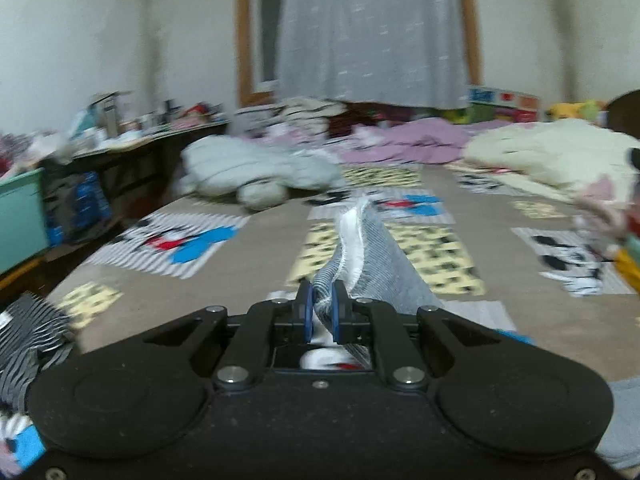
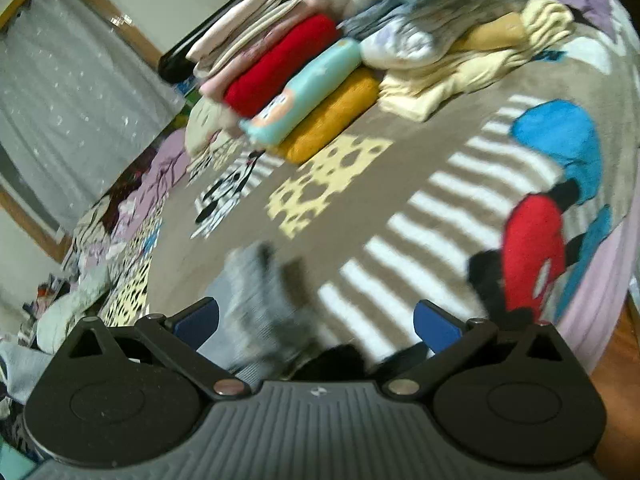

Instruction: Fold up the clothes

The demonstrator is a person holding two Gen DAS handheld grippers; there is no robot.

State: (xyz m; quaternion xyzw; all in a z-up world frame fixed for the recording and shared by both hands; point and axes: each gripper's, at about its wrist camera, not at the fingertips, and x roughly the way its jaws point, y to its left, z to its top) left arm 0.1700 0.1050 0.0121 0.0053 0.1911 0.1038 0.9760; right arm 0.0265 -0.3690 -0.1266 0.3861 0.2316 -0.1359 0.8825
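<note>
Over the bed (image 1: 240, 276): left hand-held gripper (image 1: 322, 312) is pinching grey garment (image 1: 372, 256); right hand-held gripper (image 2: 316, 322) is gaping empty, probably needing its free edge next.

cartoon-print bedspread (image 1: 248, 276), grey curtain (image 1: 372, 32), cluttered side table (image 1: 132, 136)

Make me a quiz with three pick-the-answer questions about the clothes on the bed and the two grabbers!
1. Where is the folded stack of clothes?
A. on the bed cover
B. on the floor
C. on a chair

2. What colour is the garment in the left gripper?
A. green
B. grey
C. orange

3. How is the right gripper?
A. shut on a red sweater
B. open
C. out of view

Answers:
1 A, the stack rests on the patterned bed cover.
2 B, grey ribbed cloth with a white edge sits between the blue pads.
3 B, its blue fingers stand wide apart, gripping nothing.
</note>
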